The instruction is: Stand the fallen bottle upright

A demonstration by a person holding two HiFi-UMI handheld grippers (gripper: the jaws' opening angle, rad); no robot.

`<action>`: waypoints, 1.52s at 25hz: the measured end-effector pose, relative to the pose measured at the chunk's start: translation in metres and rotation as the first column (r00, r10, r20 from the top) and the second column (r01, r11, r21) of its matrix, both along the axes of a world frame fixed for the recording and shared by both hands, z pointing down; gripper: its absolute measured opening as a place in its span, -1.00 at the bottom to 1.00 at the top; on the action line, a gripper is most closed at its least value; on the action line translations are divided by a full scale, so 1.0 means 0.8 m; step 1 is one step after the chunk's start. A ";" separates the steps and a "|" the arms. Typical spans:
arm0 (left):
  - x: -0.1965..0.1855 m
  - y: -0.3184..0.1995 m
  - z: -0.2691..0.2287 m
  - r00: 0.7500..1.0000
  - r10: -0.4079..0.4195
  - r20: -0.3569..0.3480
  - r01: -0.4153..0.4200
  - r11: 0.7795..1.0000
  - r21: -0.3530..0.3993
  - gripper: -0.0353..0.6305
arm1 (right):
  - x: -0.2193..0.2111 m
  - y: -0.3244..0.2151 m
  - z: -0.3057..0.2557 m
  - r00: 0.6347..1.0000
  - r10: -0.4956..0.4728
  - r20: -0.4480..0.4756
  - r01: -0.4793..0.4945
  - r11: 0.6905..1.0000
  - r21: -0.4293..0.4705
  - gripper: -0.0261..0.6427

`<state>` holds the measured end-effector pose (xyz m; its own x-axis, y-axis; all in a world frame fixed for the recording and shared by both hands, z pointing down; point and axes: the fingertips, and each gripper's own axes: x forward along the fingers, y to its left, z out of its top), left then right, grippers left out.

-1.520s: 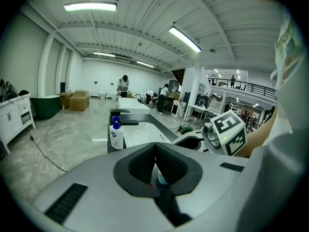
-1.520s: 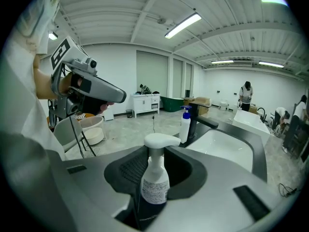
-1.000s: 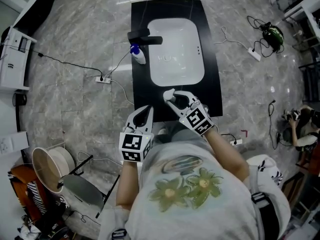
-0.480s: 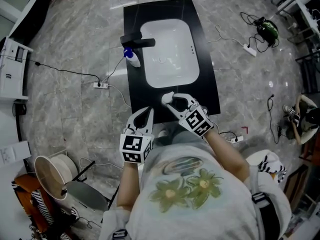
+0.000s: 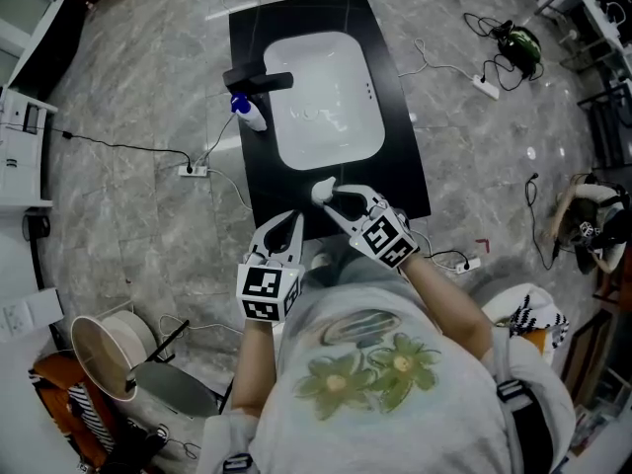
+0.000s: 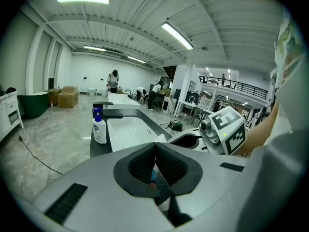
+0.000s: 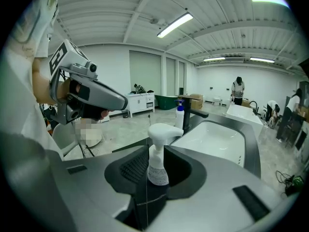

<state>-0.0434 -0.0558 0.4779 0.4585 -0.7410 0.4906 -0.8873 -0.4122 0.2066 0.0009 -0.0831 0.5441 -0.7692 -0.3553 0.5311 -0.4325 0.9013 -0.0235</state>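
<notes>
White plastic spray bottle (image 7: 159,132) with a trigger head and a textured collar stood upright in the right gripper (image 7: 155,151), nozzle pointing right in the right gripper view. The ribbed dark pads were closing on its neck, with the bottle clamped between them. From the head view the spray bottle (image 5: 323,190) sat at the tip of the right gripper (image 5: 339,198), over the near edge of a black rectangular counter (image 5: 405,166); whether its base touched the counter could not be made out. Just left, the left gripper (image 5: 289,220) hovered at the same edge, its jaws pressed together.

Beyond lay a white rounded basin (image 5: 321,97) sunk in the counter, then a black tap (image 5: 259,79) and a white pump bottle with a blue top (image 5: 252,115) beside it.

Compared with a second earlier, both grippers kept their places and the grip held, while the counter and basin sat higher and further left in the head view.
</notes>
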 end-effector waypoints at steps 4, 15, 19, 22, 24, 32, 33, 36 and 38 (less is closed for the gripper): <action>0.001 0.003 0.004 1.000 0.002 -0.001 -0.002 1.000 -0.008 -0.84 | 0.003 0.010 0.006 1.000 0.008 0.002 -0.008 1.000 -0.021 -0.58; 0.012 0.012 0.008 1.000 0.029 0.012 -0.029 0.999 -0.013 -0.84 | 0.027 0.029 -0.004 0.999 0.030 0.036 -0.028 0.998 -0.059 -0.78; 0.017 0.015 0.007 0.999 0.039 0.013 -0.039 0.999 -0.013 -0.84 | 0.036 0.031 -0.013 0.998 0.042 0.045 -0.040 0.998 -0.047 -0.79; 0.019 0.015 0.007 0.999 0.046 0.013 -0.046 0.999 -0.010 -0.84 | 0.040 0.033 -0.020 0.997 0.055 0.054 -0.053 0.998 -0.043 -0.80; 0.021 0.016 0.007 0.999 0.052 0.013 -0.052 0.999 -0.008 -0.84 | 0.041 0.035 -0.026 0.996 0.063 0.068 -0.060 0.997 -0.046 -0.80; 0.027 0.018 0.003 0.997 0.073 0.013 -0.073 0.997 0.000 -0.84 | 0.046 0.043 -0.041 0.992 0.085 0.090 -0.081 0.996 -0.040 -0.80; 0.027 0.017 0.003 0.997 0.075 0.013 -0.075 0.997 -0.001 -0.84 | 0.047 0.042 -0.042 0.992 0.087 0.092 -0.083 0.996 -0.039 -0.80; 0.029 0.016 0.004 0.997 0.080 0.013 -0.080 0.997 -0.001 -0.84 | 0.048 0.042 -0.045 0.991 0.090 0.096 -0.087 0.996 -0.037 -0.80; 0.030 0.016 0.004 0.996 0.083 0.012 -0.083 0.997 -0.001 -0.84 | 0.048 0.043 -0.046 0.991 0.090 0.096 -0.087 0.996 -0.035 -0.80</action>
<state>-0.0198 -0.0428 0.4811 0.5126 -0.7004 0.4966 -0.8524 -0.4848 0.1960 0.0392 -0.0489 0.5076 -0.7842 -0.4087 0.4670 -0.5047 0.8578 -0.0969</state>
